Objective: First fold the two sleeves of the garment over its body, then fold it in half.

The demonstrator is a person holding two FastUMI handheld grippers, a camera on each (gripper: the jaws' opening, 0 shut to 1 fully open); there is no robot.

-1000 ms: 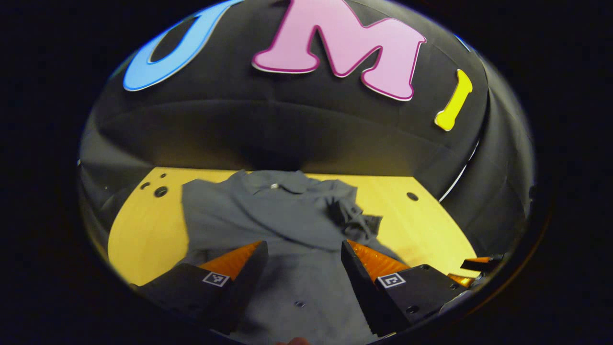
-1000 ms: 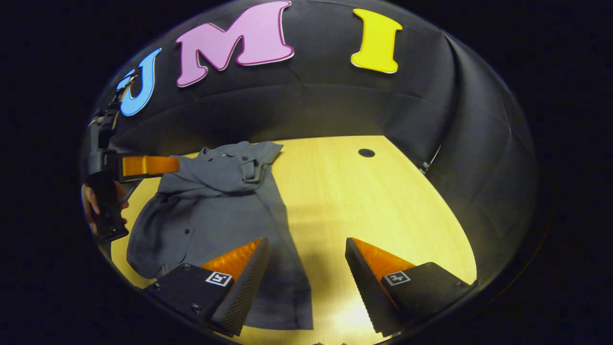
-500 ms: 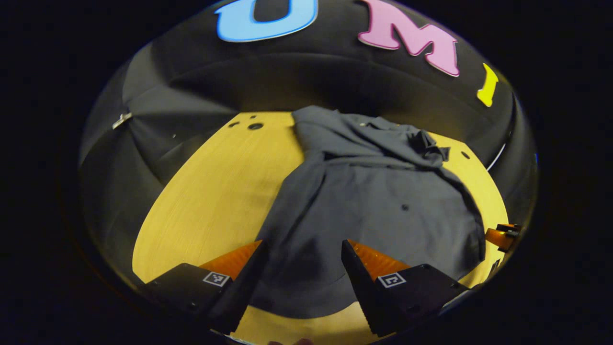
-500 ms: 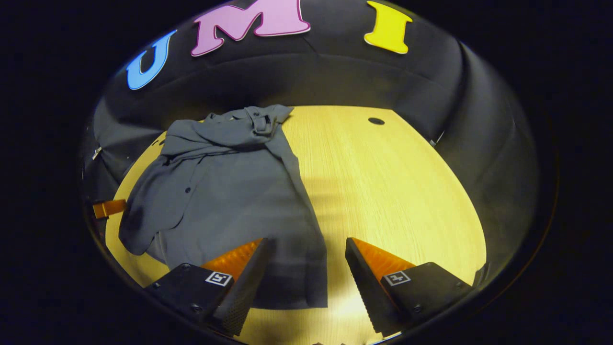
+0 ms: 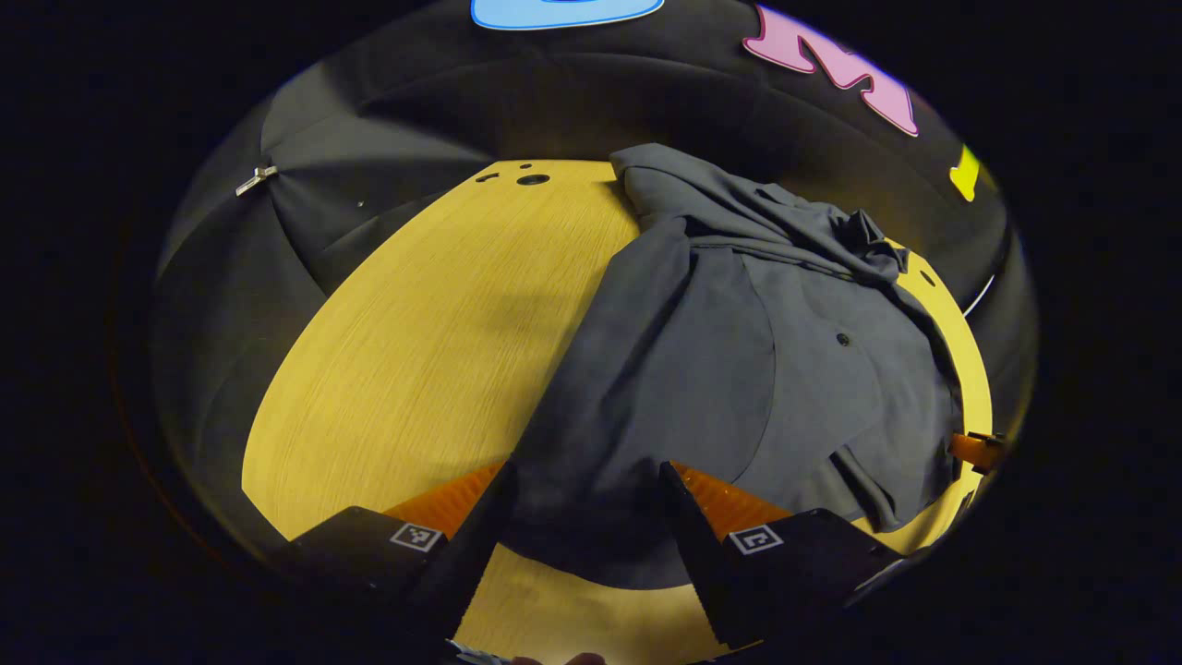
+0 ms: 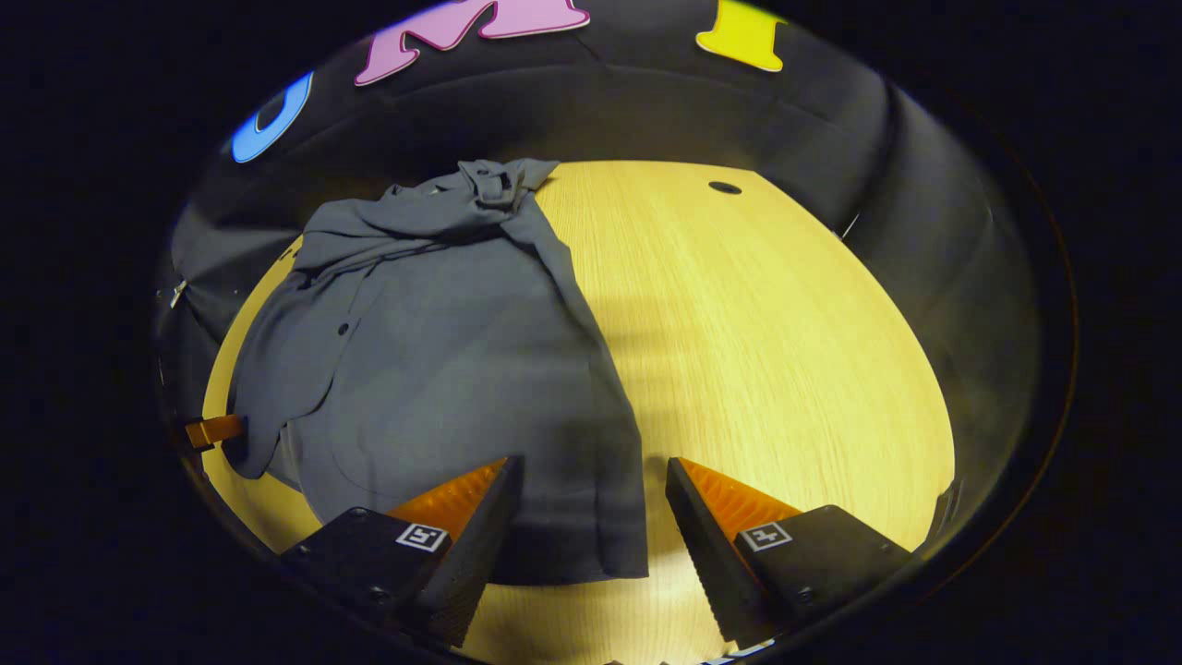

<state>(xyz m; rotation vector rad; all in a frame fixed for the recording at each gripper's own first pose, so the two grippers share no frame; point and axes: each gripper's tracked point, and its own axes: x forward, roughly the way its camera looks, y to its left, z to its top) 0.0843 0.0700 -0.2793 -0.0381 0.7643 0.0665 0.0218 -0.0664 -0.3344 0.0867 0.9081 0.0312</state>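
A: Where our left gripper (image 5: 584, 517) hangs over the near hem, we see the shirt (image 5: 739, 369) spread on the worktop (image 5: 434, 342), collar end toward the booth wall.

B: Agreed. Our right gripper (image 6: 591, 517) looks at the same shirt (image 6: 443, 351) from the other side, and its near corner lies between our fingers there.

A: How do the jaws stand?

B: Apart on both. On the left, the dark hem shows in the gap, with no finger pressing on it that we can make out. On the right, the gap holds cloth on one side and bare worktop (image 6: 766, 332) on the other.

A: And the sleeves?

B: We see bunched cloth lying across the chest near the collar, and a loose flap hanging toward the worktop's edge. A button shows on the front.

A: Another gripper's finger peeks in at the edge of each view, just beside that flap.
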